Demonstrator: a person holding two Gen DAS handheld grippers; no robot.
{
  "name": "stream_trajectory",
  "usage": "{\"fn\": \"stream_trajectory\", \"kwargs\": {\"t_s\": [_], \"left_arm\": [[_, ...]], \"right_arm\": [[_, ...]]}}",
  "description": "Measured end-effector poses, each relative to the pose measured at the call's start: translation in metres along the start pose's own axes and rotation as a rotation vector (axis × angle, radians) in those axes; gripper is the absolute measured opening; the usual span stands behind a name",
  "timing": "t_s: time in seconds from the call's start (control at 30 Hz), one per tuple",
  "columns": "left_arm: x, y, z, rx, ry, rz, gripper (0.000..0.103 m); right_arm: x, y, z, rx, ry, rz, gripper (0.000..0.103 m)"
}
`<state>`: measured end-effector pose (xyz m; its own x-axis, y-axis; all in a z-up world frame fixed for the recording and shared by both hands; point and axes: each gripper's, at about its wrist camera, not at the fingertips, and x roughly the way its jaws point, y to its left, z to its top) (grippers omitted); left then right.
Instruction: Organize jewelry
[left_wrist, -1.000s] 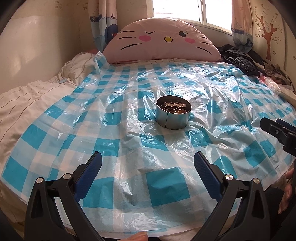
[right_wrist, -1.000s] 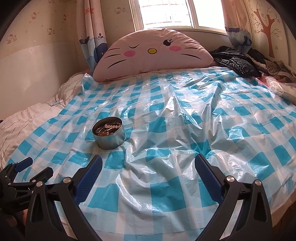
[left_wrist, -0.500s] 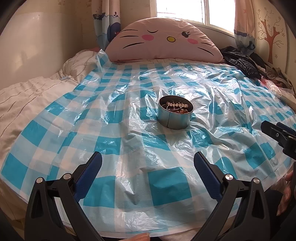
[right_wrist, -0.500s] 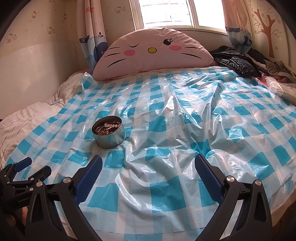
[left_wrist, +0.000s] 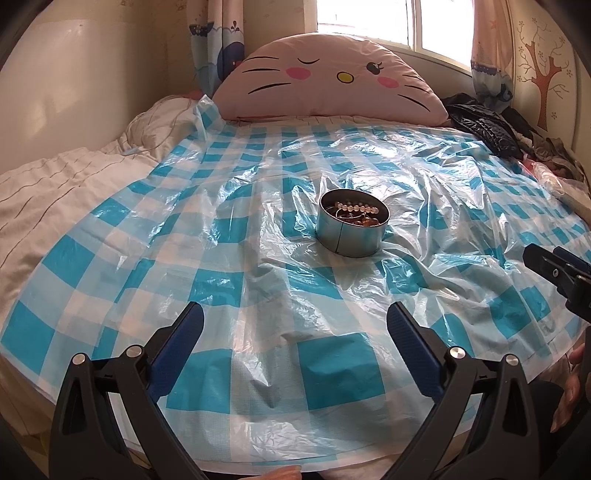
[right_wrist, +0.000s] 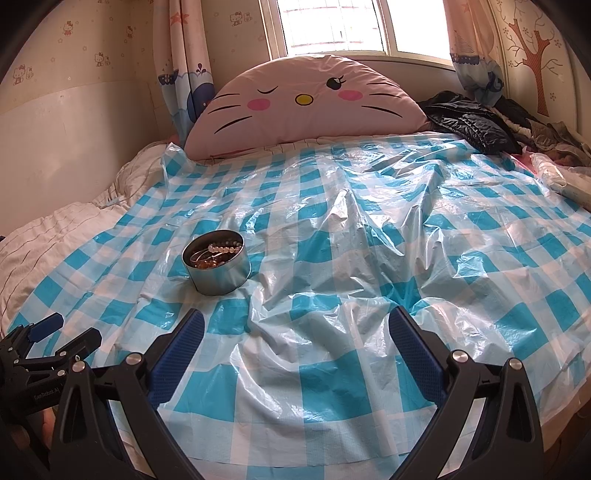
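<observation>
Metal tin (left_wrist: 351, 228) holds perhaps three bracelets (left_wrist: 356, 209); two tongs (left_wrist: 294, 334) gape.

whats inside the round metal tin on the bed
The tin holds a pale beaded bracelet lying across the top, amber-coloured beads and thin metal bangles. Whatever lies beneath them on the tin's floor is covered.

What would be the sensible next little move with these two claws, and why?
Probably ease the left gripper forward and down toward the round metal tin. The tin stands almost straight ahead of it on the blue checked plastic sheet, the beaded bracelet and other jewelry lie inside, and both grippers are open and empty. The right gripper sits off to the tin's side.
</observation>
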<state>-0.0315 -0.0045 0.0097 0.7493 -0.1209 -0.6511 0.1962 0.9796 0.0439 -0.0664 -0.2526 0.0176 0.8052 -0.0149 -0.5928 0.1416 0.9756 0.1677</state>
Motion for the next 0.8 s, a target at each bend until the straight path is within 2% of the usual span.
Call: {"fn": "stream_trajectory", "kwargs": {"t_s": [0.8], "left_arm": [[0.0021, 0.0019, -0.0006, -0.002, 0.007, 0.006, 0.095]], "right_arm": [[0.0003, 0.0024, -0.0008, -0.001, 0.001, -0.003, 0.096]]}}
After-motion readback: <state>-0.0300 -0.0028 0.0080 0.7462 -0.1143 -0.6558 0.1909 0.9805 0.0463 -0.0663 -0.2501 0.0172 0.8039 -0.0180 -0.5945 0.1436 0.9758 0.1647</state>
